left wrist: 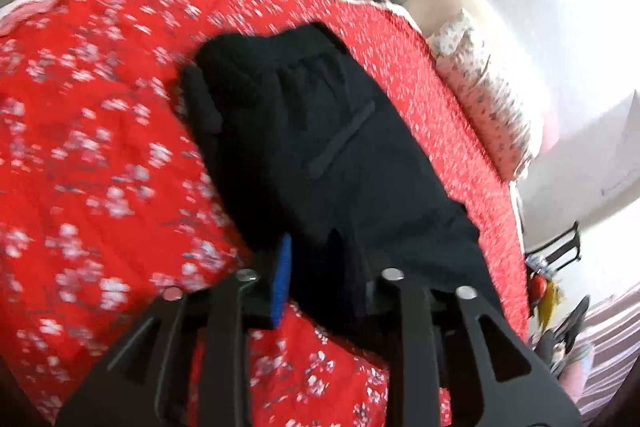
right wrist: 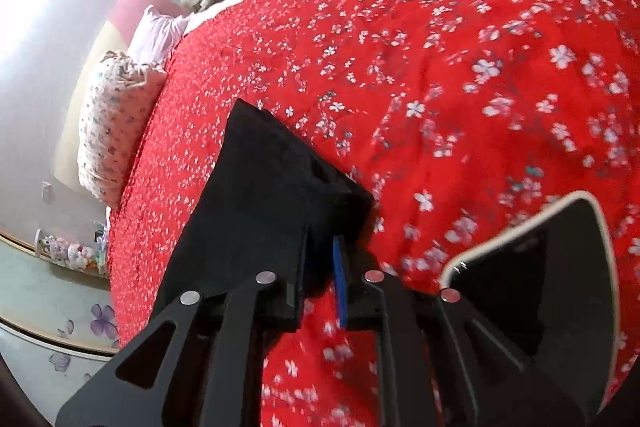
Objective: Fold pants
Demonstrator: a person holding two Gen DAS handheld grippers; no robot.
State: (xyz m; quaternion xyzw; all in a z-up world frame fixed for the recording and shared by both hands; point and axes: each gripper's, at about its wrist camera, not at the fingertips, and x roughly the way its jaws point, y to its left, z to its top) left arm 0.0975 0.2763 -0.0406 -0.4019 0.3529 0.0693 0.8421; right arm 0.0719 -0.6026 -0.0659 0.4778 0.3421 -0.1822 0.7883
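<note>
Red floral bedspread [right wrist: 460, 67] beneath pants [left wrist: 320, 147]

Left wrist view: close above bed [left wrist: 100, 147], facing along pants [left wrist: 320, 147] toward pillow [left wrist: 488, 107]. Right wrist view: equally close, tilted, facing pillow [right wrist: 116, 123] from opposite side. Shared: red bedspread, pants [right wrist: 256, 195], pillow.

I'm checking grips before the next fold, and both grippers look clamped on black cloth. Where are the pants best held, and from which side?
Grip the pants at their near edge, coming in low over the red bedspread. The cloth lies flat, so only its edge fits between fingers. The left gripper and right gripper already pinch there.
</note>
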